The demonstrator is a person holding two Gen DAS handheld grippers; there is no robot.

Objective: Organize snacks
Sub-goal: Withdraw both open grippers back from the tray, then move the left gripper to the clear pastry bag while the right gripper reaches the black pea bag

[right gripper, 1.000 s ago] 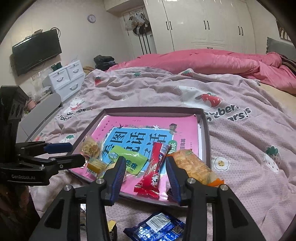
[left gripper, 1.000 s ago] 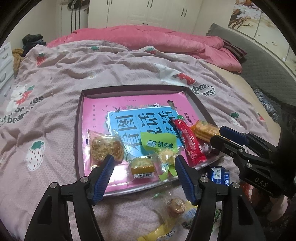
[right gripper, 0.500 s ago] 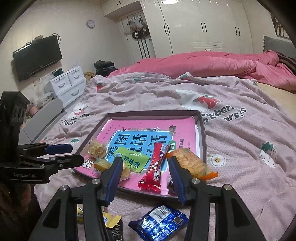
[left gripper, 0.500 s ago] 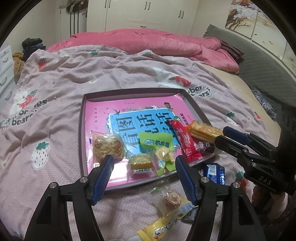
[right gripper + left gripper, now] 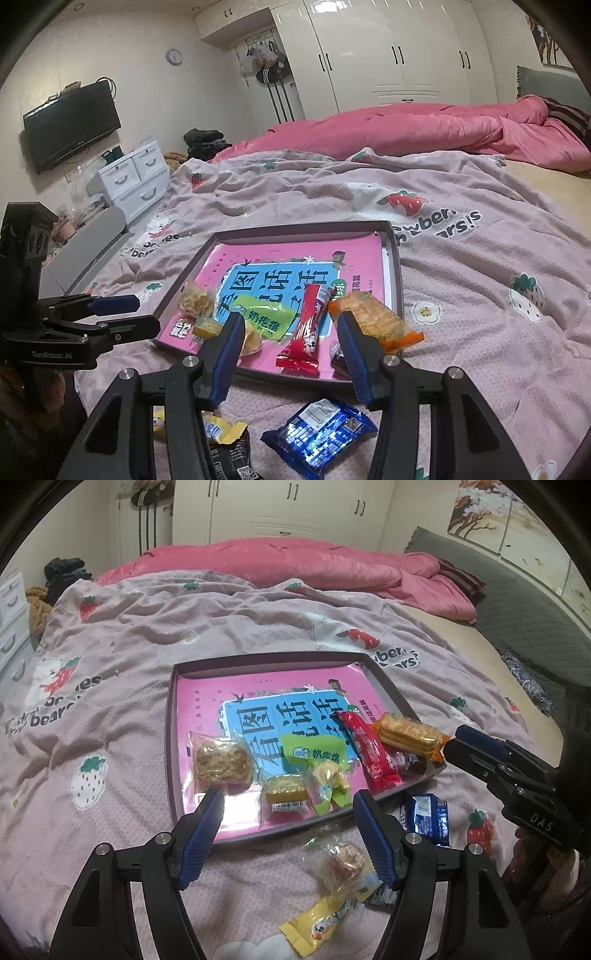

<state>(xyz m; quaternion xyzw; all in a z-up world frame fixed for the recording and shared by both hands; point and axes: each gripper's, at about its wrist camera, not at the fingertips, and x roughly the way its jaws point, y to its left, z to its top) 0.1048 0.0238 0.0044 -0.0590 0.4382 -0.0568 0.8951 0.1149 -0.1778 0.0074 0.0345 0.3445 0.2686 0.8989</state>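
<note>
Both wrist views near, angled down over the bed, left-side and right-side, sharing the tray (image 5: 168,738) (image 5: 398,280)

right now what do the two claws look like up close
Both are black frames with two long fingers tipped in ribbed blue pads, with silver screws on the joints. The left claw carries small white lettering on its body in the right wrist view; the right claw reads "DAS" in the left wrist view. No sleeves or cables show clearly.
</note>
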